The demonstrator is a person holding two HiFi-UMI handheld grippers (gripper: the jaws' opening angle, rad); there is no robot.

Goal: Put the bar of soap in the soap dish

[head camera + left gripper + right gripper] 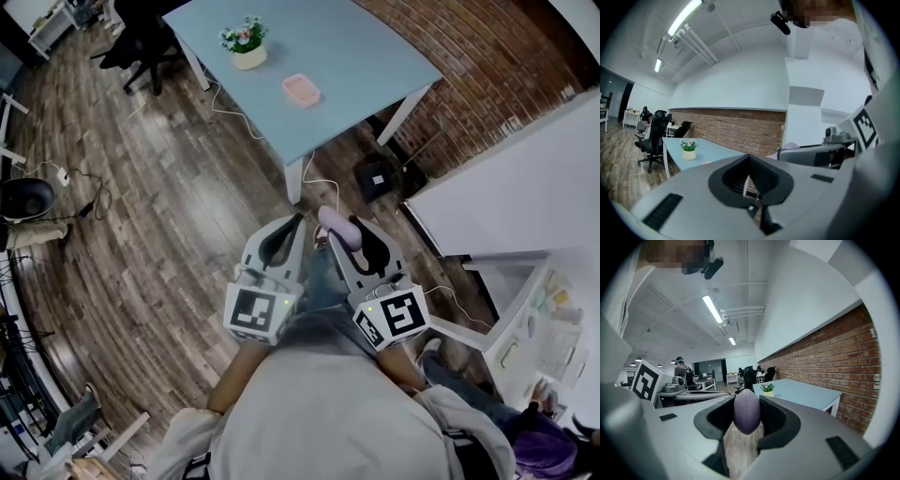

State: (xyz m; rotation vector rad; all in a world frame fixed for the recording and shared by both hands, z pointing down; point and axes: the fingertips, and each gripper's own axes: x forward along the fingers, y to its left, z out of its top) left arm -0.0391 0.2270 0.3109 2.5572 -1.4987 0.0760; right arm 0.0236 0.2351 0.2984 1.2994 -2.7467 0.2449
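Note:
A purple oval bar of soap [340,228] sits between the jaws of my right gripper [339,225], which is shut on it. In the right gripper view the soap [746,411] stands upright, pinched between the two dark pads. My left gripper [296,223] is beside it with its jaw tips together and nothing between them; the left gripper view shows the same [749,157]. The pink soap dish [301,89] lies empty on the light blue table [366,56], well ahead of both grippers. Both grippers are held over the wooden floor, short of the table.
A small potted plant [246,45] stands on the table left of the dish. A black box [377,178] and white cables lie on the floor by the table legs. A brick wall [487,84] runs along the right. Office chairs [141,42] stand at the far left.

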